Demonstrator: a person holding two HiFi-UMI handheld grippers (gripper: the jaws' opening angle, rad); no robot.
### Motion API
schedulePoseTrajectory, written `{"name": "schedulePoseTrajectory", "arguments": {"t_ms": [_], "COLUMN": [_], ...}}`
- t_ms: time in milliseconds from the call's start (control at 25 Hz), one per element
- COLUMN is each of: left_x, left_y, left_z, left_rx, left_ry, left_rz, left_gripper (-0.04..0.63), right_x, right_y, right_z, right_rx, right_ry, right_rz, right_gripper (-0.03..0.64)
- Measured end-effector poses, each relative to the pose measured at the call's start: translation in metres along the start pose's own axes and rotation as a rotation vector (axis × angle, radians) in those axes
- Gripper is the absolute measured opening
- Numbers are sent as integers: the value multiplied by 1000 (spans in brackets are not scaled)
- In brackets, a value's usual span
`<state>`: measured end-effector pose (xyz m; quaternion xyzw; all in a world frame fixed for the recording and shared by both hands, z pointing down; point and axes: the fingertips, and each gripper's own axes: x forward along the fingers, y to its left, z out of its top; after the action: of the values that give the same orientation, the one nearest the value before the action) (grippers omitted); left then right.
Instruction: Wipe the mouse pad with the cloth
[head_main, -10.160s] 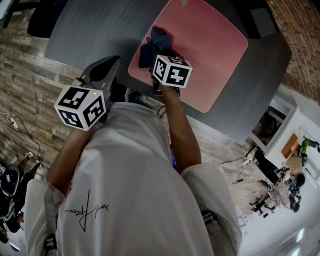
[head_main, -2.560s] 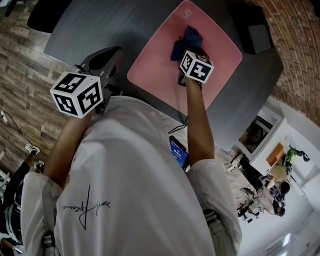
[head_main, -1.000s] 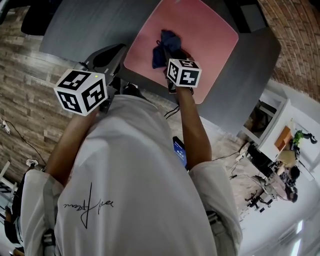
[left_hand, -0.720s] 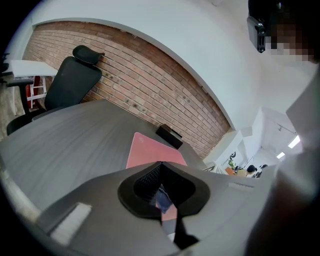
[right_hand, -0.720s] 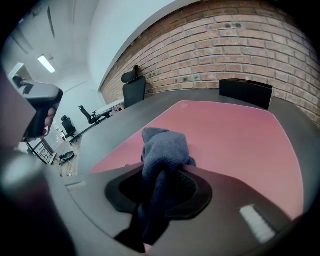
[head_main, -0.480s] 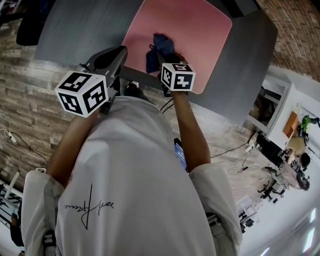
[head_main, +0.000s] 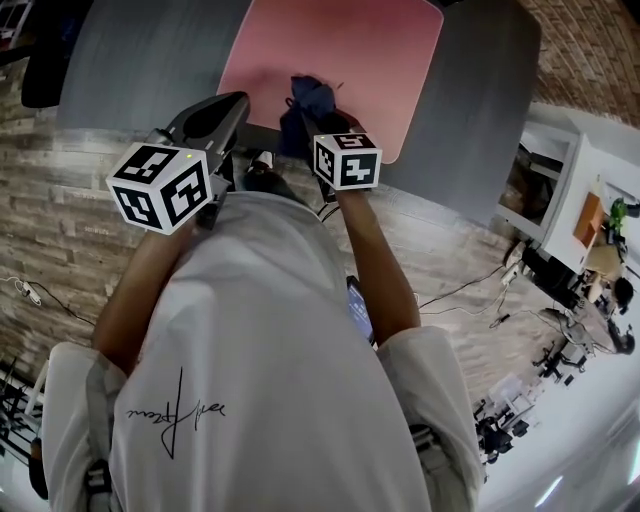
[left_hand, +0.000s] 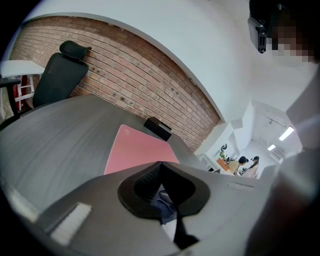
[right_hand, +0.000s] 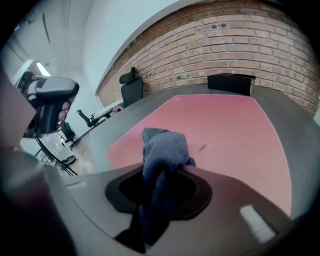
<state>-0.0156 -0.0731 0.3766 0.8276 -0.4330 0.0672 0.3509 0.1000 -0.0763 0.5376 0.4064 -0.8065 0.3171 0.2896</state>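
Observation:
The pink mouse pad (head_main: 340, 50) lies on the grey table (head_main: 140, 60). A dark blue cloth (head_main: 305, 100) sits bunched at the pad's near edge, and my right gripper (head_main: 318, 128) is shut on it. In the right gripper view the cloth (right_hand: 164, 146) sticks up from between the jaws of the right gripper (right_hand: 160, 172), with the mouse pad (right_hand: 235, 130) spreading out beyond it. My left gripper (head_main: 232, 102) is held over the table's near edge, left of the pad. Seen in its own view, the left gripper (left_hand: 160, 164) is shut and holds nothing, and the mouse pad (left_hand: 137, 150) lies ahead.
A black box (right_hand: 231, 82) stands at the table's far edge by the brick wall, also visible as the black box (left_hand: 157, 127). A black office chair (left_hand: 62, 70) stands at the table's far left. A small dark speck (right_hand: 202, 147) lies on the pad.
My right gripper has dragged the cloth from the pad's far part back toward its near edge. The left gripper has stayed by the table's near edge.

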Motion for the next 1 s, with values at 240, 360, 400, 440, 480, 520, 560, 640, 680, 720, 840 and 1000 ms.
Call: {"name": "schedulePoseTrajectory", "arguments": {"t_ms": [240,360,400,440,480,520,560,640,680,720,840,1000], "left_x": [4,5,5,5,5,5,4,3,2,2,1,-1], "left_y": [-19,-24,-25,-27,-28,-29,-29,-30,-30,-29,-31,-38], "left_z": [-11,-15,-16,-18,-19,-20,-20,-22,-23,-23,-23,-24], "left_rx": [18,24,26,26,26,25,24,25,25,26,37,57], "left_ry": [20,26,28,29,30,32,33,36,37,37,33,33], "left_rz": [-27,-35,-38,-40,-41,-43,-44,-48,-51,-54,-76,-98], "left_gripper": [11,11,11,11,11,11,11,11,11,11,8,8], "right_x": [-23,-35,-39,-44,-48,-52,-56,-64,-67,-71,-81,-98], "right_y": [-8,-6,-5,-2,0,3,5,9,10,11,15,27], "right_z": [-19,-23,-22,-21,-20,-18,-16,-11,-9,-6,2,16], "right_rx": [23,62,76,86,89,86,81,74,75,75,68,26], "right_ry": [-3,-13,-21,-30,-37,-42,-47,-61,-70,-79,-107,-164], "right_rz": [-23,-8,0,8,14,19,23,27,28,27,24,35], "right_gripper": [97,97,97,97,97,97,97,97,97,95,95,92]}}
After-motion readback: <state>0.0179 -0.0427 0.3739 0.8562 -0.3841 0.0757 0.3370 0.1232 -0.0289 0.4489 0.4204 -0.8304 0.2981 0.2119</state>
